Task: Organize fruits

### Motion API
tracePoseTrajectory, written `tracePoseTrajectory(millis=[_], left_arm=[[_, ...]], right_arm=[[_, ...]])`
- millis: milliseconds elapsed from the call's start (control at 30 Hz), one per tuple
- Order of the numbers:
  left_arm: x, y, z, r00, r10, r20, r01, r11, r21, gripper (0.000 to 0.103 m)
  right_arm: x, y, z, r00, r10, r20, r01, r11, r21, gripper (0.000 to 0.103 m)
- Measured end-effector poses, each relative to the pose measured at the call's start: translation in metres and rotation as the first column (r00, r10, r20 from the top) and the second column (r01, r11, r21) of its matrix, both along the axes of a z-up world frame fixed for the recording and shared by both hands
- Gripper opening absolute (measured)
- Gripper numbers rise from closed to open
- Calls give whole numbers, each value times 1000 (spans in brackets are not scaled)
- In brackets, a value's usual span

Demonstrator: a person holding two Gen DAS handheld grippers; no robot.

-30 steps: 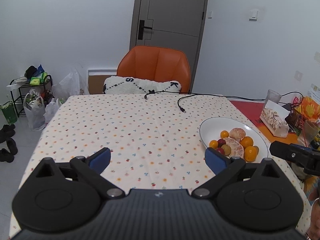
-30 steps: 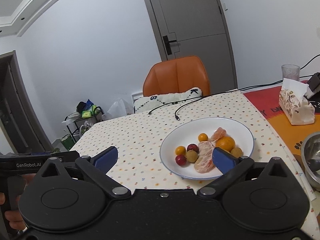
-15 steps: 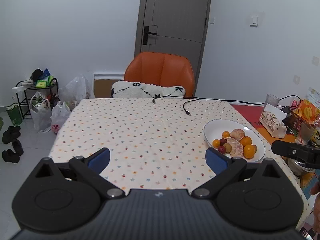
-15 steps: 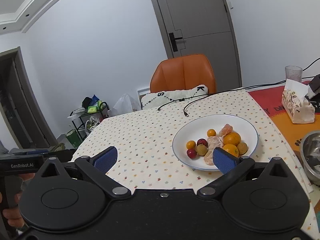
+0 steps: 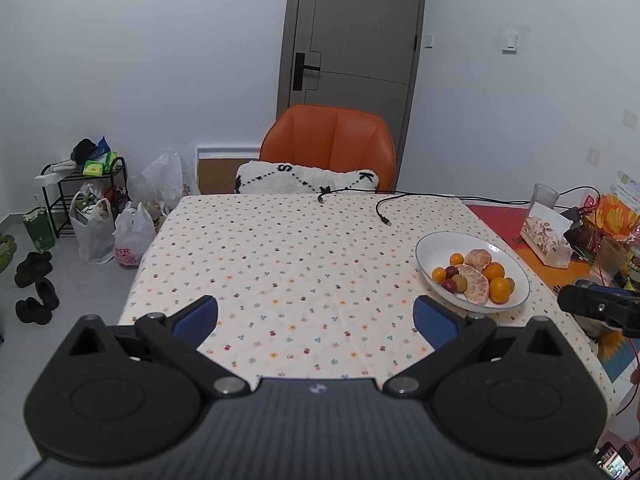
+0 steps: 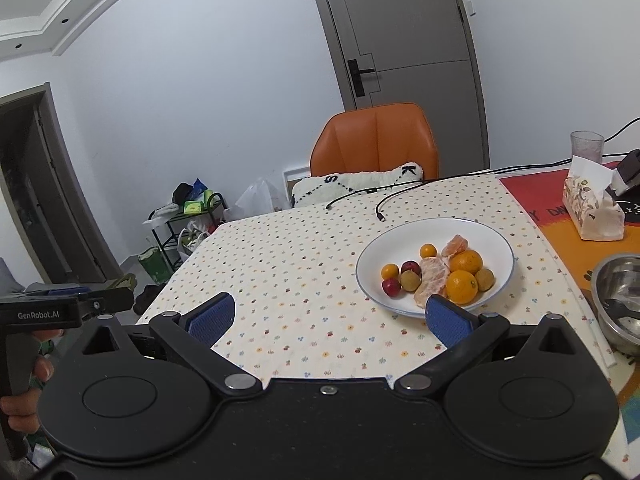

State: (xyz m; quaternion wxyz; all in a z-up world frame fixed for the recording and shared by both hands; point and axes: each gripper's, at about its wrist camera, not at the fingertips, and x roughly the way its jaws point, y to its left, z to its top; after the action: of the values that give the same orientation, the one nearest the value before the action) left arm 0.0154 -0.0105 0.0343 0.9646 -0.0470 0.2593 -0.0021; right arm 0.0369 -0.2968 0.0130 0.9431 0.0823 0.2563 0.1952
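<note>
The white plate (image 6: 500, 240) on the dotted tablecloth (image 6: 288, 264) held oranges (image 6: 462, 286), peeled segments and small red fruits. The left gripper (image 5: 316, 316) and right gripper (image 6: 328, 316) were spread wide, empty, short of the plate.

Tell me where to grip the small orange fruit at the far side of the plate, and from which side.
Grip the small orange fruit across its round middle, coming from above and the far-left side. It sits apart from the pile; bare plate lies behind and left of it, while the peeled segment crowds its right.
</note>
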Motion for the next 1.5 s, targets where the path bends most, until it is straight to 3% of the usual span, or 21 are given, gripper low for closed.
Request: tracePoseTrajectory(millis=[667,833,1500], left_arm=[[-42,14,2,1000,-6,6,6,999,41,103],[-53,14,-1,999,13,45,-15,999,48,103],[-52,16,-13,1000,10,17,-10,999,34,103]], right_arm=[[-45,-3,11,998,49,26,-48,998,-27,103],[-51,-8,9,997,67,44,-66,998,-15,103],[-53,-7,7,996,80,48,-79,997,-19,103]])
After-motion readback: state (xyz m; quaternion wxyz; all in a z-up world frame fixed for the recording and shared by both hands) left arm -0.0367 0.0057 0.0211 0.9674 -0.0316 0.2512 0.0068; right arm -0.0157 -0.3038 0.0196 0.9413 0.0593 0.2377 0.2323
